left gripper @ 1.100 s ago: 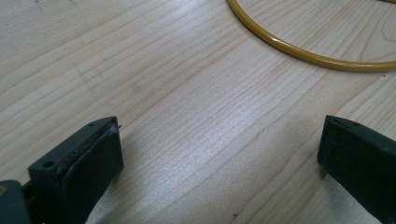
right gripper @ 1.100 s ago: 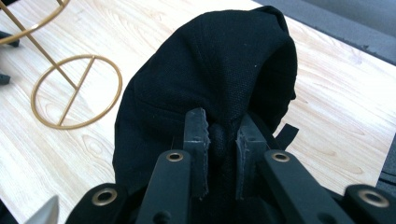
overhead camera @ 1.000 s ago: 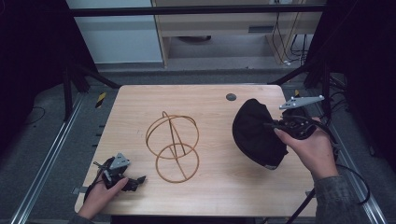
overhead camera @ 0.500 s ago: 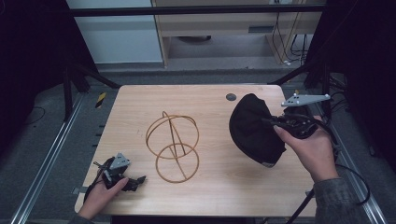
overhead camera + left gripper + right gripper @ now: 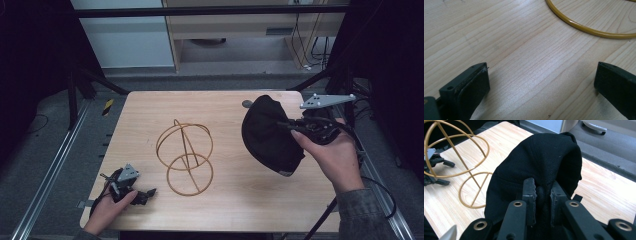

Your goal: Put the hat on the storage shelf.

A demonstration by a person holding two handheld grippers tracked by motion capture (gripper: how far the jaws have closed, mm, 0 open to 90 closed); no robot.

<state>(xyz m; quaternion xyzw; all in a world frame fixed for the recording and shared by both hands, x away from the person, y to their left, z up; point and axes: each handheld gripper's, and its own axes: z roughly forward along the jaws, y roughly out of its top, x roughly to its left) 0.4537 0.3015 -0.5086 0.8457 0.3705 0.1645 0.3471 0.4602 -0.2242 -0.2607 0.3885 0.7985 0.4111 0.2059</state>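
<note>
The right claw [image 5: 286, 124] is pinching a fold of the black cap [image 5: 267, 135], its jaws drawn narrow with the cloth bunched between them; in the right gripper view the cap [image 5: 541, 162] is hanging ahead of the claw [image 5: 543, 195], clear of the wood; in the high view the cap is sitting at about three o'clock over the tabletop [image 5: 225, 210], with the right hand [image 5: 332, 155] gripping from the four o'clock side; the gold wire stand [image 5: 185, 155] is standing near the middle, well apart from the cap, its ring base toward six o'clock; the left claw [image 5: 147, 192] is resting at about seven o'clock, its jaws standing wide with bare wood between them; in the left gripper view the stand's ring [image 5: 589, 30] is curving past at one o'clock.
</note>
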